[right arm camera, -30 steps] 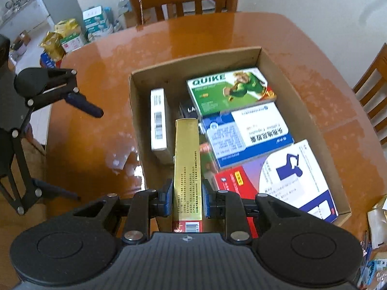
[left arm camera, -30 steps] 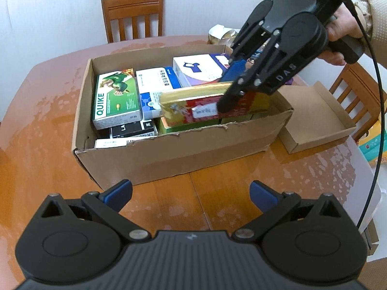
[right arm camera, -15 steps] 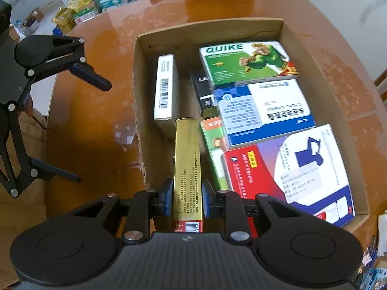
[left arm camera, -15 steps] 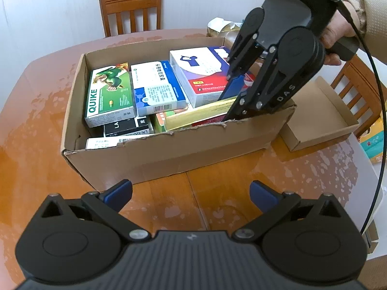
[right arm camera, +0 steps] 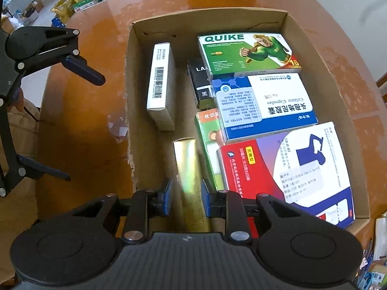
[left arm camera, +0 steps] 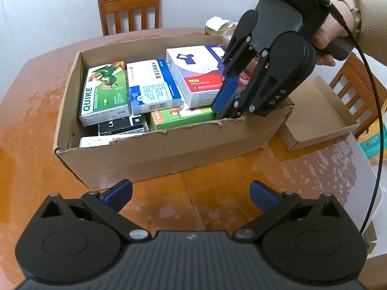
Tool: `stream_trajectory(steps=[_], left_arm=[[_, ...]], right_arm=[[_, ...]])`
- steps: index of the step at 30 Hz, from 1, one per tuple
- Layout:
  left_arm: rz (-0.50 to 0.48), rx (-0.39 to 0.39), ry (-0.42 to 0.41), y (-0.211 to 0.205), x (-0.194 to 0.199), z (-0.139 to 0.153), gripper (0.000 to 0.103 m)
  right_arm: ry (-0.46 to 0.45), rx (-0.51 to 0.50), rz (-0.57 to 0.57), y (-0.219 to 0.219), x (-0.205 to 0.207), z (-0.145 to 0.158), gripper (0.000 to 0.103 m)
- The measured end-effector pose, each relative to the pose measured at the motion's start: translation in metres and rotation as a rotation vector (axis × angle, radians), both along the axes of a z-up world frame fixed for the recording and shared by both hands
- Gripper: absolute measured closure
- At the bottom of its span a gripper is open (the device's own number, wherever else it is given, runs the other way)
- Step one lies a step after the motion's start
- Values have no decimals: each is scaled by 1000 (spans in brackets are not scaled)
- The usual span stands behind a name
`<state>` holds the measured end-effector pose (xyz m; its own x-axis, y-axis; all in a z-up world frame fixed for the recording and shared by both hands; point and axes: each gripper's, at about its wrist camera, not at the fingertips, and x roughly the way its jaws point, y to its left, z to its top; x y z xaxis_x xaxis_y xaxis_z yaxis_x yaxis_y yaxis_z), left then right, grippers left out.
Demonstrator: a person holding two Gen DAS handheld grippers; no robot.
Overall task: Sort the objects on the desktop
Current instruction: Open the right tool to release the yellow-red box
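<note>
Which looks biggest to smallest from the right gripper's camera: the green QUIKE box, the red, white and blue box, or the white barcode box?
1. Red, white and blue box, though it lies nearest the camera, which may flatter it.
2. Green QUIKE box.
3. White barcode box, standing on edge, so only its narrow side shows.

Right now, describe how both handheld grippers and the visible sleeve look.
Both the left gripper and the right gripper are black, with blue finger pads, round pivot housings and ribbed bodies. The right one bears "DAS" lettering and trails a black cable. The sleeve is beige knit.
</note>
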<state>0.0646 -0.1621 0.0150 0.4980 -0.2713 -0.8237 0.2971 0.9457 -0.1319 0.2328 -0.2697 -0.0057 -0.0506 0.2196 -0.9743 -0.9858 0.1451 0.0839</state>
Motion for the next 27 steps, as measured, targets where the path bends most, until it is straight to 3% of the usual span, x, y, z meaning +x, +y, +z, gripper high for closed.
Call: stream_trajectory(steps=[5, 11, 12, 13, 17, 19, 24, 27], left_arm=[[0, -5, -4, 0, -1, 1, 0], [-27, -9, -16, -2, -4, 3, 0], [-34, -11, -18, -2, -5, 4, 0], [-40, -10, -21, -2, -6, 4, 0], [-62, -15, -33, 1, -10, 5, 0], [-74, -17, -43, 4, -13, 6, 0], [-99, -38, -70, 18, -26, 9, 0], [-107, -47, -86, 29, -34, 11, 0]], right_arm=[[-1, 12, -21, -4, 0, 7, 74], [-48, 62, -75, -10, -5, 35, 66], [-69, 74, -87, -11, -7, 41, 63], [-88, 86, -100, -12, -9, 48, 54], [-147, 158, -174, -18, -15, 78, 49], [-195, 189, -215, -21, -22, 91, 38], [-259, 292, -369, -30, -45, 111, 34], [-302, 339, -481, -34, -67, 115, 16]])
